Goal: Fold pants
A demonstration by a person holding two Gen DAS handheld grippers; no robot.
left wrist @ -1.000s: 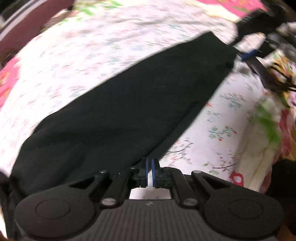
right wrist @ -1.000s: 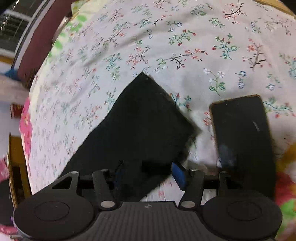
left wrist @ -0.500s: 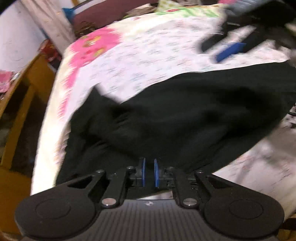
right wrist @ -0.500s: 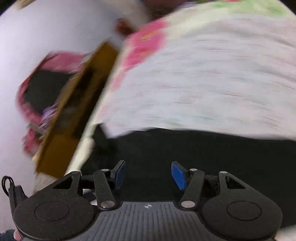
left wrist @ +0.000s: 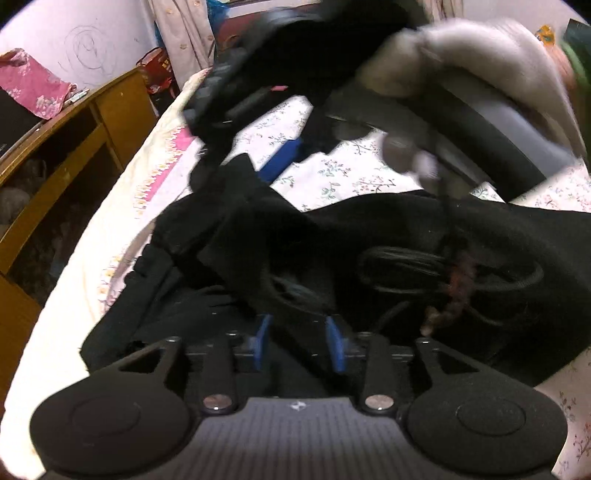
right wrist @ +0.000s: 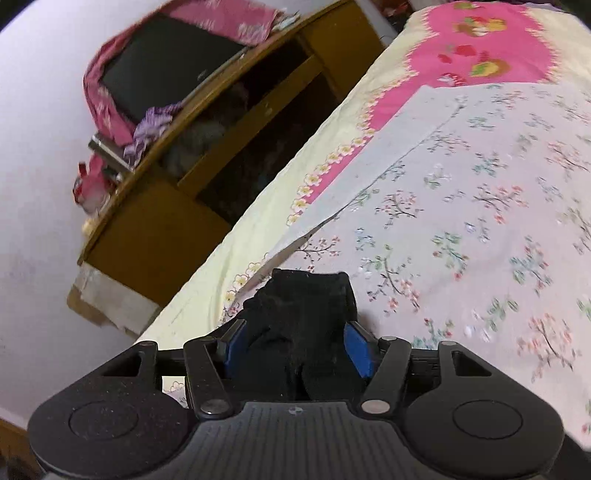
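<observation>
1. Left wrist view: left gripper (left wrist: 300, 345) tilted down over the black pants (left wrist: 424, 266), jaws opening, blue pads spread with a gap between them; dark cloth lying under and between the pads, not visibly pressed by them.
2. Same view: pants bunched in a dark heap across the floral bedsheet (left wrist: 343, 177), one folded flap raised toward the upper left, a black cable (left wrist: 443, 269) looped on top of the cloth at the right.
3. Same view, above: right gripper (left wrist: 258, 110) blurred, one blue pad showing, black cloth hanging from it; a pale sleeve (left wrist: 461, 62) behind it. At the left, a wooden cabinet (left wrist: 74, 147) with a pink cloth (left wrist: 33, 88) on top.
4. Right wrist view: right gripper (right wrist: 297, 347) pointing down at the bed edge, a thick wad of the pants (right wrist: 306, 325) filling the space between the blue pads, both pads against the cloth, jaws parted only as wide as the wad.
5. Same view: floral bedsheet (right wrist: 480, 221) spread at the right over a cream and pink cover (right wrist: 480, 48); wooden cabinet (right wrist: 166, 221) at the left against the wall, a dark flat screen (right wrist: 166, 62) on top, draped with pink cloth (right wrist: 229, 18).
</observation>
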